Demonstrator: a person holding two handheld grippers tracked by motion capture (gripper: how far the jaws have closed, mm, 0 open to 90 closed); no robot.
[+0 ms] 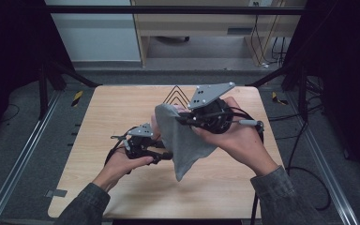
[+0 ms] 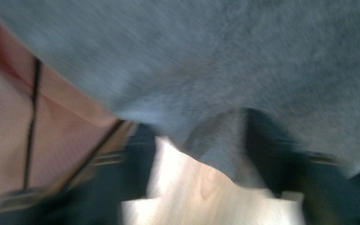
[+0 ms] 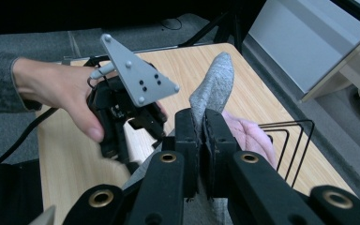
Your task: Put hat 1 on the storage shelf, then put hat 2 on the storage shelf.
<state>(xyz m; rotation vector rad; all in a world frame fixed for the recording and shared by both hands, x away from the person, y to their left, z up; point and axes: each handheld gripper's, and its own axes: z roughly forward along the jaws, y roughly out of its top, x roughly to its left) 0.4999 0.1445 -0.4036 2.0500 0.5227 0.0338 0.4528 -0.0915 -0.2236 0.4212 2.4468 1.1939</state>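
The wooden table [image 1: 122, 187] carries a black wire rack [image 1: 176, 96] at its far edge and a pink cloth [image 3: 251, 136] just beside it. Above the table hangs a grey cloth [image 1: 183, 140], which the right gripper [image 3: 200, 136] holds clamped at its top. The left gripper [image 1: 168, 153] is at the cloth's left edge; if its jaws press it I cannot tell.

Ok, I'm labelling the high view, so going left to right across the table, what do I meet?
Left hand → left gripper → grey cloth hanging down → right gripper, fingers shut on the cloth's top → right hand. The pink thing and the black wire rack sit behind the cloth, so I left them out.
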